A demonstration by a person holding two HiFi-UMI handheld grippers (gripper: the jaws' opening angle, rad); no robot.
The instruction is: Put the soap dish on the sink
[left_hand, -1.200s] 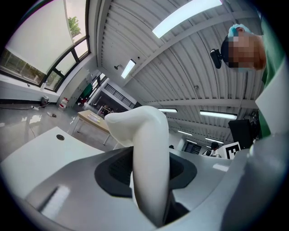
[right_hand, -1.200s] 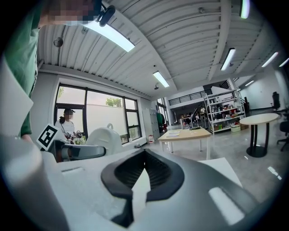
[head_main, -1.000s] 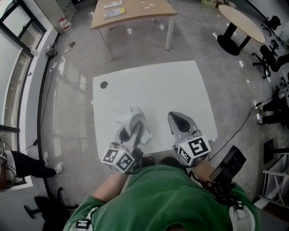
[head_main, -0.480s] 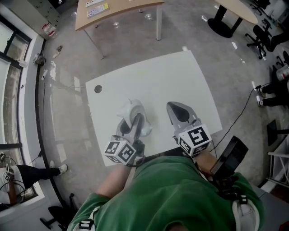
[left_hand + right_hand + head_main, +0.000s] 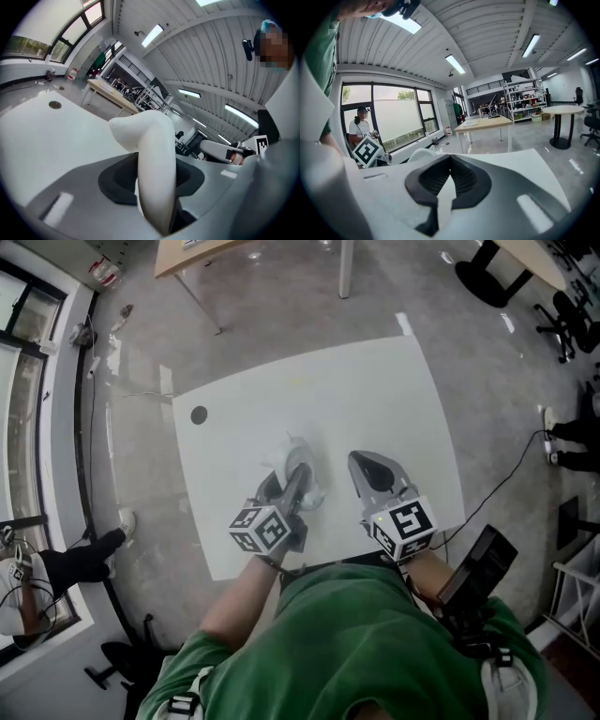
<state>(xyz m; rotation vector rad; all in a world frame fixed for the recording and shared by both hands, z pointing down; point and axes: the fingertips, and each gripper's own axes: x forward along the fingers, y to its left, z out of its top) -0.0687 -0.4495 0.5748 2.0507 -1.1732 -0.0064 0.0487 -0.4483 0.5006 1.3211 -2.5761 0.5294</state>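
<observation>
A white, curved soap dish [image 5: 296,454] sticks out of my left gripper [image 5: 298,476], whose jaws are shut on it above the near part of the white table [image 5: 375,395]. In the left gripper view the dish [image 5: 151,150] stands upright between the dark pads and fills the gap. My right gripper [image 5: 362,463] hovers beside it on the right, shut, with nothing in it; its pads [image 5: 465,180] meet at the tip. From the right gripper view the dish [image 5: 421,154] shows to the left. No sink is in view.
The table has a dark round hole [image 5: 199,414] near its far left corner. A wooden table [image 5: 187,254] stands beyond it, office chairs [image 5: 574,310] at the right. A cable [image 5: 511,474] runs over the floor. A person [image 5: 56,568] stands by the window on the left.
Both grippers have come down toward the table, and the left one has swung right with the soap dish still in it. The right gripper stays shut.
</observation>
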